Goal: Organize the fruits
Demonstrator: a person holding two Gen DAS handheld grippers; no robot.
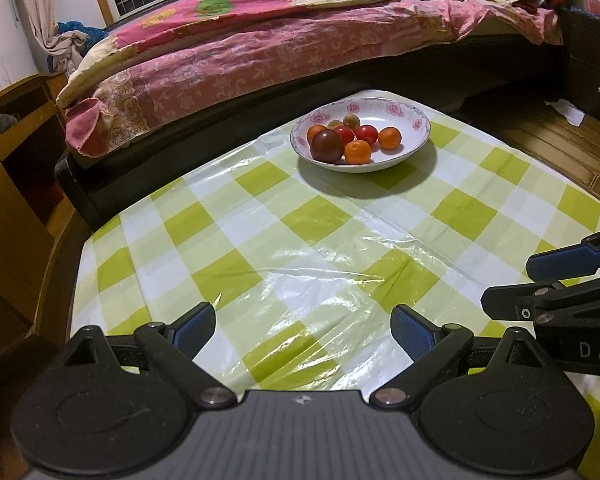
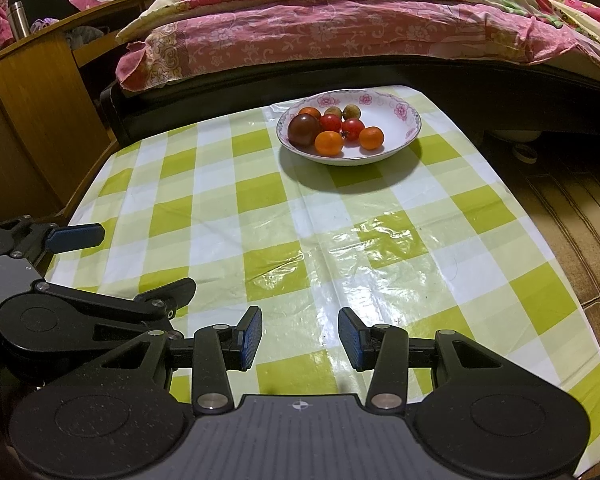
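"DAS" on right claw (image 1: 572,280)

The right gripper (image 1: 540,280) runs off the left view's right edge, its lettering cut short. Behind the dark fruit (image 2: 303,129), an orange one (image 2: 310,112) is half hidden (kind unclear). The bed (image 2: 340,36) exceeds both frames.
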